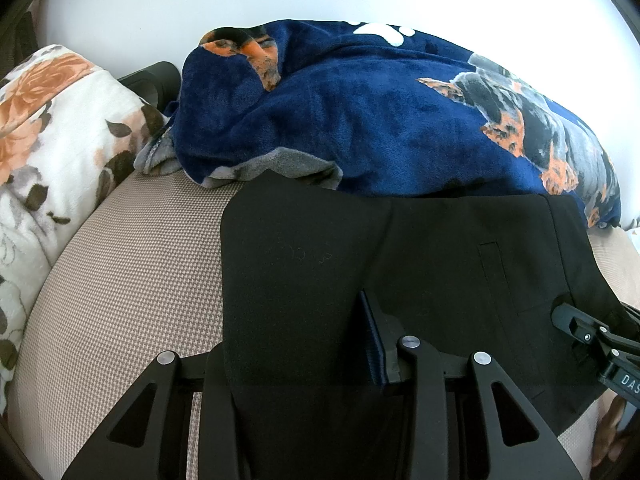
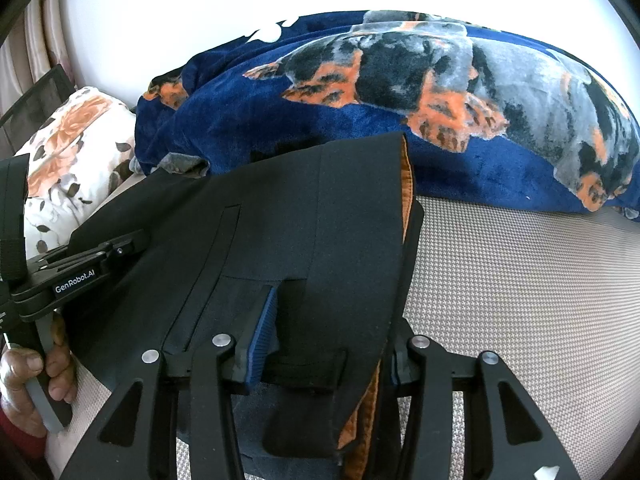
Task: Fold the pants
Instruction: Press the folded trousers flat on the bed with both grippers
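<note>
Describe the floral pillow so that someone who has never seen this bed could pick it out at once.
Start at the big navy fleece blanket printed with dogs, heaped along the white wall behind the black pants. Follow it to its left end, where the floral pillow lies on the beige woven bed cover. It alone is white, with orange roses and dark brown leaves.

Bright, soft daylight all round, and the white wall (image 1: 160,8) at twelve o'clock is blown out to glare. My fisheye bends everything toward dark rims, and the black pants (image 2: 280,220) swallow detail, though focus stays sharp.
</note>
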Demonstrator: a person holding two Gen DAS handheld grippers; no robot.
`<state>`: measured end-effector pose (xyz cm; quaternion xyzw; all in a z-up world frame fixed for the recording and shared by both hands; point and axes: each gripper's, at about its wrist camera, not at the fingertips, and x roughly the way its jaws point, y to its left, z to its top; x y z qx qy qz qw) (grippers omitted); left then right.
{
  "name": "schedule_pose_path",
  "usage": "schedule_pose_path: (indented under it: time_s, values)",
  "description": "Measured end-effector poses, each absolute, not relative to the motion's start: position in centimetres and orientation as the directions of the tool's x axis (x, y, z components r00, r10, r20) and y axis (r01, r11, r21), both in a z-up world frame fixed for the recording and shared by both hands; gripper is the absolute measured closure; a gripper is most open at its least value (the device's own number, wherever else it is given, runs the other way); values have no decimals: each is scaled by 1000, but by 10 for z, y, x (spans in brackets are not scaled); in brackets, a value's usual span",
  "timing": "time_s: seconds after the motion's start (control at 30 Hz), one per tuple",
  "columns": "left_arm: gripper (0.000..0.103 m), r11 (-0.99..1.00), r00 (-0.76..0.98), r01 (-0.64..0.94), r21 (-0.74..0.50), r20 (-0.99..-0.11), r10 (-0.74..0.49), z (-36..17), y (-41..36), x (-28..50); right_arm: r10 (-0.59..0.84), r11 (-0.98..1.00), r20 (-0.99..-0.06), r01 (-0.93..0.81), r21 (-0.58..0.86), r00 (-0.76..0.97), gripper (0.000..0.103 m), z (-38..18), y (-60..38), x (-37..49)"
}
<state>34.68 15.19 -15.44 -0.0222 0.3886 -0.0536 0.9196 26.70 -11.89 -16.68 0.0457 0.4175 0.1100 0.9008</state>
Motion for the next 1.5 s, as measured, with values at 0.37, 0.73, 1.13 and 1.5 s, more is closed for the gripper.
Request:
schedule_pose_path:
  time_s: [0.37,0.73,1.13,1.5]
  values:
    - [64,993,692,81,-82,-712,-116,-154,152,347,235,972,-743,-161,172,627,59,-167,-118,267]
    - [64,993,693,81,-81,-712,-115,-154,152,347,235,972,-743,-162,170,627,58,-167,-117,267]
    - [63,993,692,82,-81,-712,-115,-155,151,347,230,973,-746,-163,163,625,55,-167,-117,267]
    - [62,993,693,82,-80,-712,-114,-154,152,347,230,973,-746,-165,161,625,54,-167,-117,268]
